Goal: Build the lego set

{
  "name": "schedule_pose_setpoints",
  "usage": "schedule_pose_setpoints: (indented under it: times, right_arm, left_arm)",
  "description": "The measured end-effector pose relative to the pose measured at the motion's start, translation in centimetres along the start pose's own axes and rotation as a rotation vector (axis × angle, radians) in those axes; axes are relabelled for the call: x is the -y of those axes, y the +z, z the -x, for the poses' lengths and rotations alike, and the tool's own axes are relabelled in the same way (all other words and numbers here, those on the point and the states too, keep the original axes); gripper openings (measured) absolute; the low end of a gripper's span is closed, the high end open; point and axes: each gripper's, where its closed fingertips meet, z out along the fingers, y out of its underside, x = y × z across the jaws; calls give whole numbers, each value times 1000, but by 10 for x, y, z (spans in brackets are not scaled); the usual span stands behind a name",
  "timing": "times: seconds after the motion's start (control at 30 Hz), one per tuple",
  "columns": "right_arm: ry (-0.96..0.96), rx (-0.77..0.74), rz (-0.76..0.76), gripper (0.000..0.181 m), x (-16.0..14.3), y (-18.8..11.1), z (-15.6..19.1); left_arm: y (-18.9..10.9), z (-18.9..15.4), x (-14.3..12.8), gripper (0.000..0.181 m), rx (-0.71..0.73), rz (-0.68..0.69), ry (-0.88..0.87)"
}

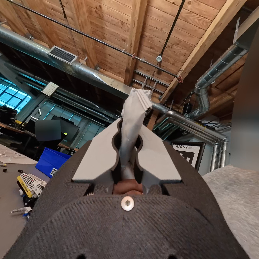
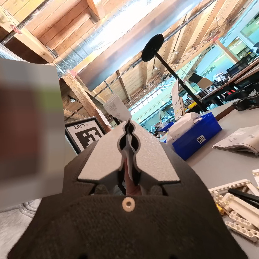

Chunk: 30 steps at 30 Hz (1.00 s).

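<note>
1. Closest to my left camera, the left gripper [image 1: 129, 126] is closed on a crumpled white parts bag [image 1: 133, 116]; the bag's serrated seal sticks up past the fingertips toward the wooden ceiling.
2. Lower left on the grey table [image 1: 8, 210] lie loose lego pieces, a small white one [image 1: 21, 209] among them, with a striped yellow-edged packet [image 1: 30, 183] and a blue bin [image 1: 51, 159] beyond.
3. My right gripper [image 2: 129, 123] is closed on thin white bag material [image 2: 131, 141], possibly the same bag; I cannot tell.
4. Right of it sit another blue bin [image 2: 196, 134], an open instruction booklet [image 2: 238, 140] and white lego beams [image 2: 238, 207].
5. Risk, in my judgement: pulling the grippers apart too hard could burst the bag and scatter pieces.
6. Framed marker boards, bin stickers and the packet carry writing; I leave it unread.
</note>
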Motion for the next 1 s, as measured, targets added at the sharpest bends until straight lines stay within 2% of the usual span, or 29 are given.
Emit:
schedule_pose_setpoints:
  times: [0.17,0.27,0.33,0.4,0.57,0.63,0.77,0.9,1.0]
  right_arm:
    - [32,1,5,0,0,0,-1]
    - [7,-7,-83,0,15,-8,0]
    - [-21,-46,-121,0,24,-14,-4]
    - [-46,-115,-132,0,27,-18,-12]
    - [-91,-179,14,0,5,-14,-21]
    - [-108,-172,53,3,1,-12,-20]
    - [-58,-98,145,42,-5,-9,-11]
    - [-64,-112,208,38,-6,-12,-11]
    - [-87,-117,254,22,-7,-15,-9]
  left_arm:
    - [-2,3,4,11,-8,12,3]
    - [-6,11,8,23,8,-15,-32]
    - [-10,21,8,27,39,-33,-58]
    - [-12,27,7,24,41,-41,-81]
    - [-15,29,9,17,18,-38,-84]
    - [-16,26,12,7,2,-34,-64]
    - [-15,23,11,3,-39,43,-66]
    - [-12,21,6,2,-72,139,-102]
    - [-11,20,-5,3,-94,246,-145]
